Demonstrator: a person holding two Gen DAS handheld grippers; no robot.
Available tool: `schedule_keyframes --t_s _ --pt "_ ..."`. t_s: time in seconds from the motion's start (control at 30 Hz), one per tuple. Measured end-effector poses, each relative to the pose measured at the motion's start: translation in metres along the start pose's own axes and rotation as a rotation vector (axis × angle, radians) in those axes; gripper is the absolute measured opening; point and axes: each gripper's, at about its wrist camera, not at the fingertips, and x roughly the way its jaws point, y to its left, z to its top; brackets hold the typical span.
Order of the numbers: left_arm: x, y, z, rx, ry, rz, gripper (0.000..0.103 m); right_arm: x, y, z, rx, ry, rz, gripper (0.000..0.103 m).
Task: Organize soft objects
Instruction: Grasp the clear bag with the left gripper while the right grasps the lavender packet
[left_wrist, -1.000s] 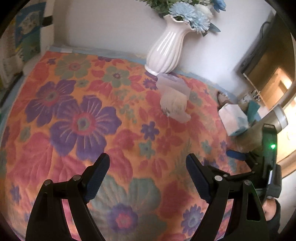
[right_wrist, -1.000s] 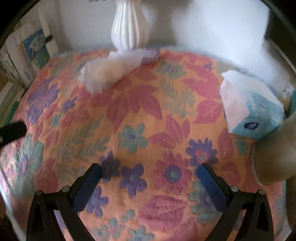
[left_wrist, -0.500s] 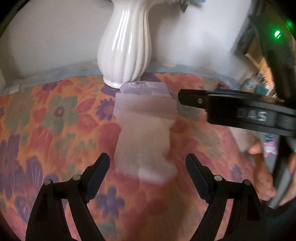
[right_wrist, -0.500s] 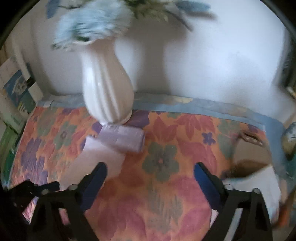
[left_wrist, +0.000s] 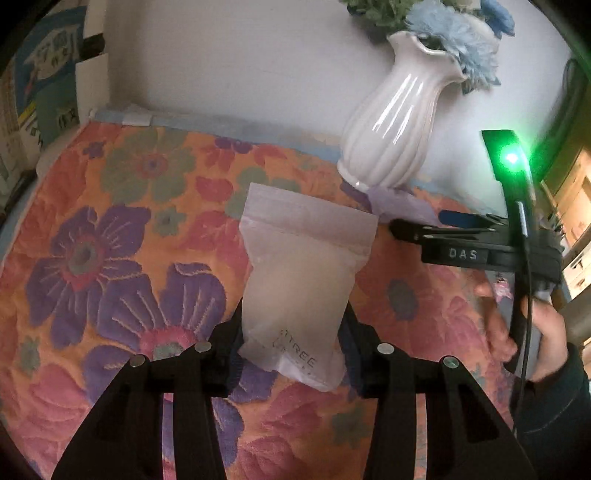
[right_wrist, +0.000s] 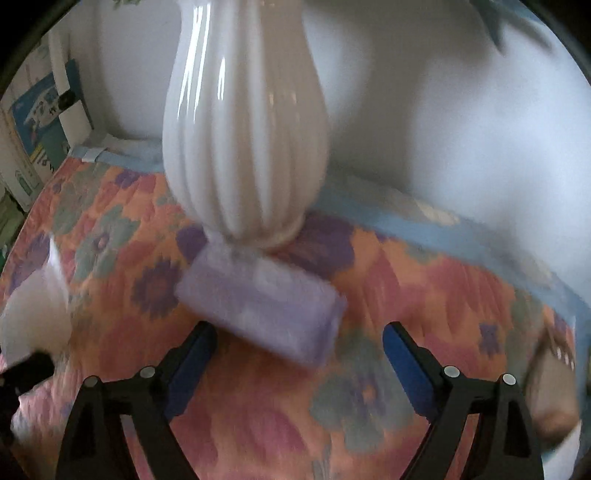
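A frosted white zip pouch (left_wrist: 303, 280) lies on the floral cloth (left_wrist: 110, 258), its near end between the fingers of my left gripper (left_wrist: 291, 321). The jaws are closing, and both pads touch the pouch's sides. A pale purple packet (right_wrist: 258, 310) rests against the foot of the white vase (right_wrist: 243, 147). My right gripper (right_wrist: 299, 332) faces it with its jaws opening. The packet's near edge lies between the fingertips, and no pad presses on it. In the left wrist view the right gripper (left_wrist: 417, 221) reaches in from the right, beside the purple packet (left_wrist: 399, 203).
The ribbed vase (left_wrist: 391, 129) holds blue flowers and stands by the white wall at the cloth's far edge. Boxes and books (left_wrist: 44, 92) line the left side. A person's hand (left_wrist: 535, 332) holds the right gripper. The pouch (right_wrist: 33, 314) shows at the right view's left edge.
My left gripper moved up to the white pouch and narrowed around it. My right gripper swung from the tissue box side toward the vase and now faces the purple packet.
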Motion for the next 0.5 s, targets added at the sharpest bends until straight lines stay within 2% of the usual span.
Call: schedule_keyframes --t_s 0.1,0.23,0.27,0.33,0.37,0.47,0.5 --pt "0.001 -0.004 -0.001 0.015 -0.003 -0.001 0.045 0.008 0.003 0.005 -0.022 -0.003 0.038 0.103" --pt "0.004 -0.013 -0.002 0.048 -0.007 0.02 0.052 0.006 0.006 0.005 -0.016 -0.011 0.045 0.102" --pt "0.004 -0.016 -0.003 0.061 -0.007 0.034 0.053 0.006 0.006 0.005 -0.02 -0.015 0.044 0.098" --pt "0.006 -0.018 -0.003 0.076 -0.004 0.035 0.061 0.002 0.008 0.001 -0.024 -0.031 0.066 0.086" --pt "0.004 -0.015 -0.003 0.081 -0.008 0.033 0.064 0.0 0.013 -0.002 -0.024 -0.04 0.075 0.077" --pt "0.004 -0.011 -0.002 0.073 -0.023 0.039 0.064 -0.005 0.027 -0.007 -0.072 -0.07 0.083 0.055" --pt "0.002 -0.01 -0.003 0.066 -0.028 0.033 0.059 -0.005 0.029 -0.008 -0.075 -0.071 0.084 0.049"
